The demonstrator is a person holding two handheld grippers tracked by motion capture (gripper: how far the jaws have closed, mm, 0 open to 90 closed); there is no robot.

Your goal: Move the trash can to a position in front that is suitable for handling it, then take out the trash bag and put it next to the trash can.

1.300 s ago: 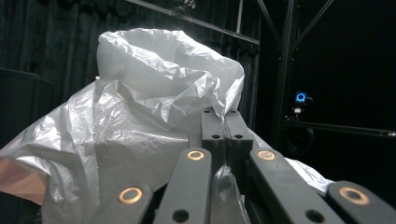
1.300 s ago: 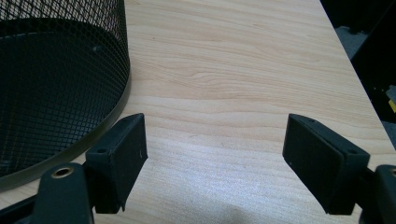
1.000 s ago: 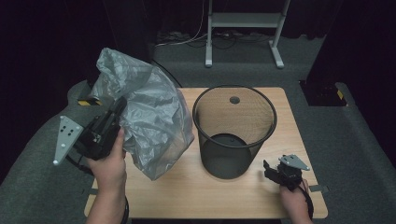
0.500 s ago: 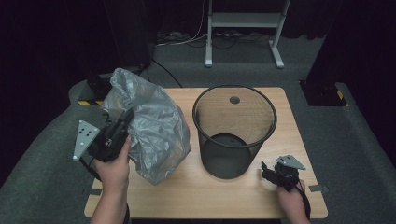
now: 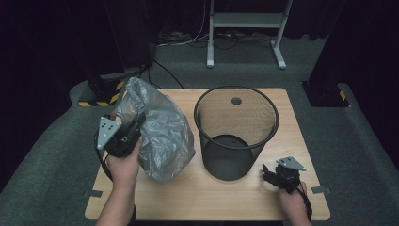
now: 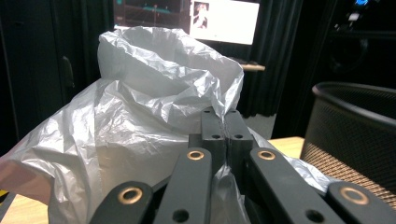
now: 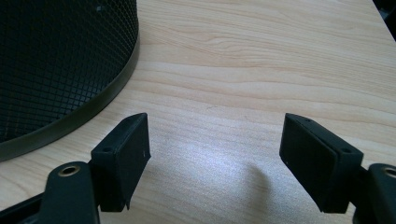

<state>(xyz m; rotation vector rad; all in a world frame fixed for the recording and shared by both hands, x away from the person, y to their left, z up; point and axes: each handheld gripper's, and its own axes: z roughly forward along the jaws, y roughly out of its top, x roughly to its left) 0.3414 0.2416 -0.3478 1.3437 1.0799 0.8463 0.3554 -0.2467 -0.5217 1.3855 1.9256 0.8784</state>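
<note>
— At nine o'clock on the bench [image 5: 235, 197], why is the grey plastic bag [image 5: 157, 129] bunched up like that?

— The left gripper [image 6: 225, 135] has its jaws pressed together on a fold of it, probably to carry it by one edge. Its bottom seems to sag onto the wood.

— And the mesh bin [image 5: 235, 134]?

— Upright at centre, mouth up, likely awaiting a liner.

— The right gripper [image 7: 217, 154]?

— At five o'clock, jaws spread wide, holding nothing, low beside the bin's base.
</note>
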